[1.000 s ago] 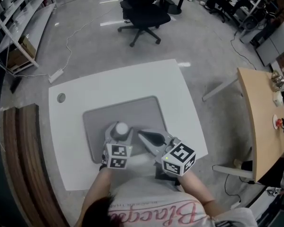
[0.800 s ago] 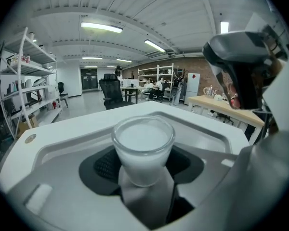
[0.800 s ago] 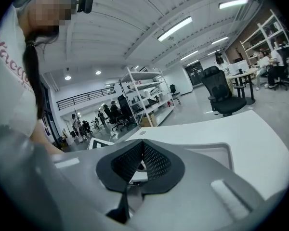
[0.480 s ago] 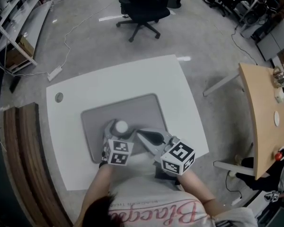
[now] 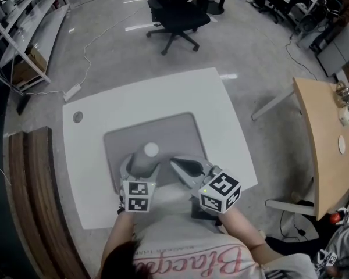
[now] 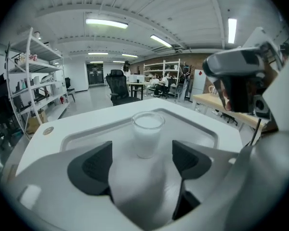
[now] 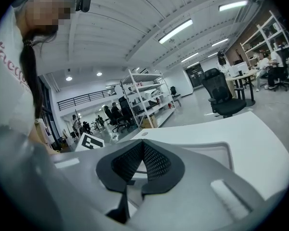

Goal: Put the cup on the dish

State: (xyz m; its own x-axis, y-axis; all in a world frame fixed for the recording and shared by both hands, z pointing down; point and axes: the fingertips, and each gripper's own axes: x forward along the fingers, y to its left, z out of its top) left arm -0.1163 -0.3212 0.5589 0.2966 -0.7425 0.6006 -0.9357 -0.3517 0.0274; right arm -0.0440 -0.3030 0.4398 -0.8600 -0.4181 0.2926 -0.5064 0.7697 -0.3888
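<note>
1. Currently the white counter (image 5: pixel 163 95) carries the grey dish (image 5: pixel 177 127) toward its near side. There is bare top on the far, left and right sides.
2. Off the counter: an office chair (image 5: pixel 174 10) sits beyond the far edge and a wooden desk (image 5: pixel 320 138) is well apart on the right. A wooden ledge (image 5: pixel 29 202) runs close along the left.
3. The cup (image 6: pixel 147 134) stands upright on the dish, in its near-left part, clear of the rim.
4. Both forearms reach in from the near edge, side by side and low over the dish's near end.
5. Left gripper (image 6: pixel 142 162): aimed at the cup, jaws wide and opening. The cup sits between the pad tips with a gap on each side, so the pads are off it and it is released.
6. Right gripper (image 7: pixel 142 158): just right of the cup and angled toward it. Jaws are clenched together with nothing between them.
</note>
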